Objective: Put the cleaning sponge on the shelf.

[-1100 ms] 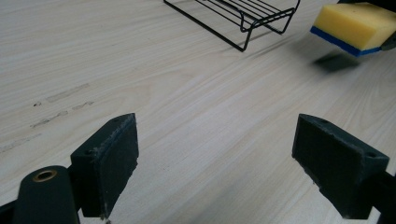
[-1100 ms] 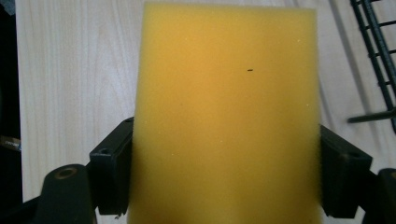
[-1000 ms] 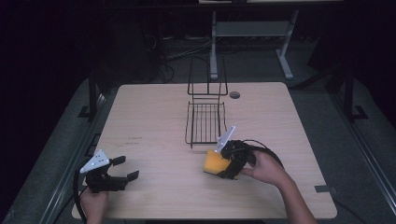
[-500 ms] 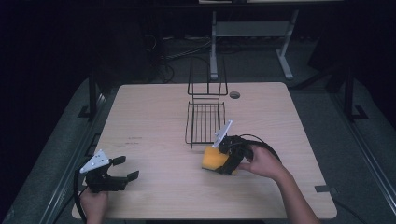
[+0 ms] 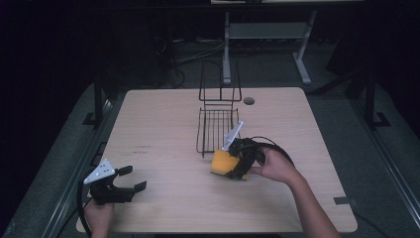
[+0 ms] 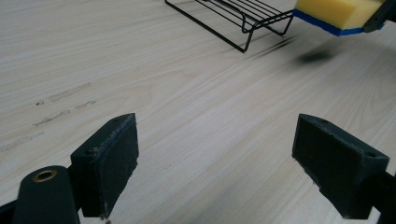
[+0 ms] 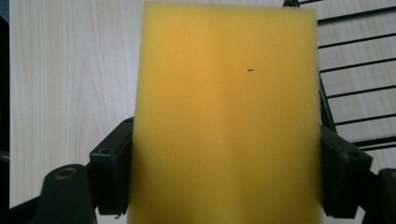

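Observation:
A yellow sponge (image 5: 223, 162) with a blue underside hangs just above the table, with my right gripper (image 5: 236, 158) shut on it, close to the near end of a black wire rack (image 5: 216, 130). In the right gripper view the sponge (image 7: 226, 116) is squeezed between both jaws, and the rack's wires (image 7: 355, 70) lie to its right. My left gripper (image 5: 126, 179) stands open near the table's front left corner, nothing between its jaws. The left gripper view has the sponge (image 6: 338, 16) and the rack (image 6: 233, 14) far off.
The wire rack has an upright back frame (image 5: 220, 82) toward the far side. A small round hole (image 5: 248, 100) sits in the wooden table (image 5: 158, 129) beyond the rack. A black cable (image 5: 270, 146) loops from the right gripper.
The right gripper has carried the sponge a little left and toward the rack's near end. The left gripper has stayed where it was.

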Demonstrator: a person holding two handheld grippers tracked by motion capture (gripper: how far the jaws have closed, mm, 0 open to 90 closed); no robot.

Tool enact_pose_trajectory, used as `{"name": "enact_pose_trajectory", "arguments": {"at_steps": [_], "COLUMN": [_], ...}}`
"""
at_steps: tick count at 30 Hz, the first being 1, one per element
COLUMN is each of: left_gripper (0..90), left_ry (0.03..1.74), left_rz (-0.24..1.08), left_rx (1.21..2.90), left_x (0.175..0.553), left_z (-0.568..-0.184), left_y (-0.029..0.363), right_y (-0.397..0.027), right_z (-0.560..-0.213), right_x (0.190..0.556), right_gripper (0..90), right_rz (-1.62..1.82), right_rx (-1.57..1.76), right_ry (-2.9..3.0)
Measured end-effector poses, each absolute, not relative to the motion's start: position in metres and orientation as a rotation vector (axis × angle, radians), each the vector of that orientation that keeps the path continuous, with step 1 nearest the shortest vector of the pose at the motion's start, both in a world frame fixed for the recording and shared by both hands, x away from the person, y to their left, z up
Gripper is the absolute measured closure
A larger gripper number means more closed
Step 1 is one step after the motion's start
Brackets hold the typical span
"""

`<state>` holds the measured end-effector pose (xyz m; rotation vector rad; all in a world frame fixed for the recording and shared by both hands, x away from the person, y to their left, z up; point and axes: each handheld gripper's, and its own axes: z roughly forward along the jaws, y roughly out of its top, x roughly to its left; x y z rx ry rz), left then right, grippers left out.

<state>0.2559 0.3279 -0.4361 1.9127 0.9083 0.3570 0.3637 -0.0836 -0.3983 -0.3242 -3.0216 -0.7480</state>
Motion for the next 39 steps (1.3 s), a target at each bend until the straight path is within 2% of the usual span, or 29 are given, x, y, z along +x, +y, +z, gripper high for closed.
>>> {"name": "enact_pose_trajectory", "arguments": {"at_steps": [21, 39], "left_gripper": [14.1, 14.1], "left_ry": [0.908, 0.908], "left_rz": [0.358, 0.356], "left_rx": [1.909, 1.902], "left_x": [0.256, 0.256], "left_z": [-0.436, -0.435], "left_y": [0.329, 0.329], "right_y": [-0.07, -0.057], "right_z": [-0.384, -0.39], "right_x": [0.392, 0.422], "right_gripper": [21.3, 21.3], "right_rz": [-0.765, -0.71], "right_rx": [-0.302, -0.318], "right_ry": [-3.024, -2.996]}}
